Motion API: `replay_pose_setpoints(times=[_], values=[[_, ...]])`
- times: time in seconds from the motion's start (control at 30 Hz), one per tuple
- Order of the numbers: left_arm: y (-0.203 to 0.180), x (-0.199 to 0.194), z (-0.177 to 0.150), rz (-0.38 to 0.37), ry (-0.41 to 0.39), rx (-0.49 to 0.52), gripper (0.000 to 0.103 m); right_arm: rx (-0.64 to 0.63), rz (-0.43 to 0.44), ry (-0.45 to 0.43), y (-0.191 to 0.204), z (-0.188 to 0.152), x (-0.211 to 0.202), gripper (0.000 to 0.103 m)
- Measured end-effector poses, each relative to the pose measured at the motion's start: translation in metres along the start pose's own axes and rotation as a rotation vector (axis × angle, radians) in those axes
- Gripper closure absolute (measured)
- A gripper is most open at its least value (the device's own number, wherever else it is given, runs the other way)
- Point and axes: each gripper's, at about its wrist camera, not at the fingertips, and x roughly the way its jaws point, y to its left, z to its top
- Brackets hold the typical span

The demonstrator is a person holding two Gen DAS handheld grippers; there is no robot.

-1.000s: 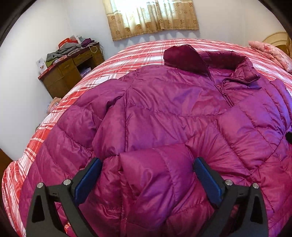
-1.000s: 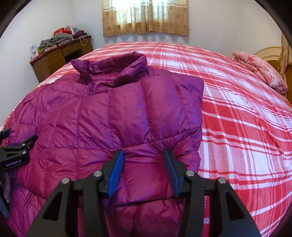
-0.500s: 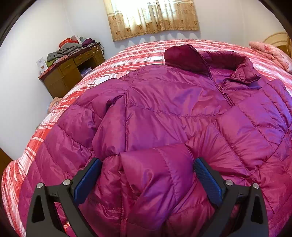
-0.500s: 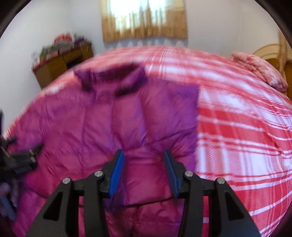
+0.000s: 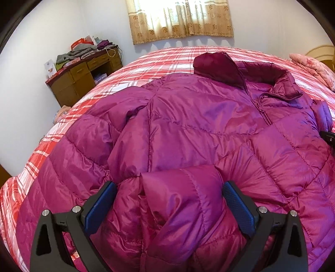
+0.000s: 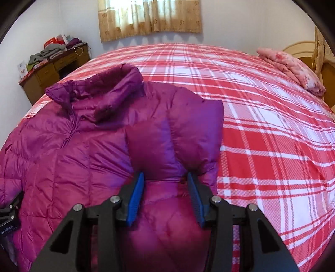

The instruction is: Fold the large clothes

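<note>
A large magenta puffer jacket (image 5: 199,129) lies front up on the bed, collar at the far end; it also shows in the right wrist view (image 6: 83,150). My left gripper (image 5: 169,200) is wide open, its blue pads on either side of a bulging fold of the left sleeve. My right gripper (image 6: 165,196) is narrower, its pads pressed against a bunched fold of the right sleeve, which lies folded over the jacket's body. The right gripper's tip shows at the edge of the left wrist view (image 5: 328,137).
The bed has a red and white plaid cover (image 6: 272,125). A pink folded quilt (image 6: 293,69) lies at the far right by the headboard. A wooden desk (image 5: 81,79) piled with clothes stands at the far left wall. A curtained window (image 5: 180,18) is behind.
The right gripper has shifted with the sleeve fold, blurring half a second ago; the collar now sits closer and more to the left. The left gripper has barely moved.
</note>
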Motion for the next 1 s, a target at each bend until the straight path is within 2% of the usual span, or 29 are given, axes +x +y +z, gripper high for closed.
replay_pose_setpoints(times=[0.07,0.1,0.23,0.37,0.53,0.67,0.8,0.9,1.0], values=[[0.003,0.001,0.001,-0.020,0.007,-0.018,0.001,-0.014,-0.023,0.002,0.001,-0.002,-0.011,0.058],[0.005,0.002,0.001,-0.029,0.010,-0.027,0.001,-0.009,-0.024,0.001,0.002,-0.002,-0.017,0.055],[0.005,0.002,0.001,-0.031,0.012,-0.031,0.001,-0.008,0.035,-0.047,0.017,-0.020,-0.060,0.053],[0.004,0.003,0.001,-0.036,0.015,-0.032,0.001,-0.073,0.010,0.015,0.039,-0.039,-0.033,0.053],[0.005,0.003,0.001,-0.037,0.015,-0.032,0.001,-0.111,-0.045,-0.007,0.044,-0.043,-0.024,0.053],[0.012,-0.004,0.003,-0.047,0.019,-0.032,0.001,-0.105,-0.044,-0.017,0.046,-0.046,-0.025,0.052],[0.053,-0.056,0.000,-0.064,-0.080,-0.040,0.001,-0.105,-0.049,-0.027,0.048,-0.047,-0.027,0.052],[0.103,-0.084,-0.016,0.044,-0.106,-0.022,0.001,-0.111,-0.058,-0.027,0.047,-0.048,-0.028,0.050],[0.161,-0.085,-0.040,0.147,-0.044,-0.064,0.001,-0.116,-0.076,-0.026,0.047,-0.048,-0.031,0.043]])
